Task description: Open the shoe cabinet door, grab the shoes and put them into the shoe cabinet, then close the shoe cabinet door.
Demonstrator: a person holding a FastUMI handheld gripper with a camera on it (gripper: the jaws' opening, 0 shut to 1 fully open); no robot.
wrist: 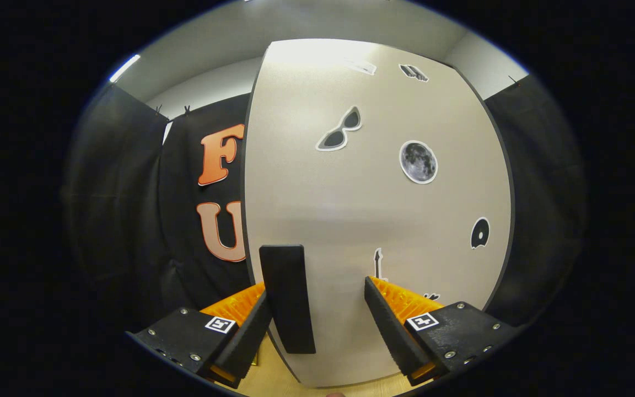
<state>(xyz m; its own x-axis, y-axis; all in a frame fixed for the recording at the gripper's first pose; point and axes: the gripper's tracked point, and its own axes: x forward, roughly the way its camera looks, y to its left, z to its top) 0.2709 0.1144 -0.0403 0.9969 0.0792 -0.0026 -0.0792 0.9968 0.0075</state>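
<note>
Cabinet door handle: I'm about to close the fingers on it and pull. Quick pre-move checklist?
1. Handle between the fingers: ok, nearer the left one.
2. Gripper open wide enough: ok.
3. Both fingers pressing on the handle: not ok, a gap remains on the right.
4. Shoe cabinet door shut: ok, it looks closed.
5. Shoes located: cannot tell.

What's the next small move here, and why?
Probably close the fingers on the black handle. The gripper is open, the handle stands between its fingers, close against the left one, and the cabinet door fills the space just ahead, so a grip seems needed before the door can be swung.
</note>
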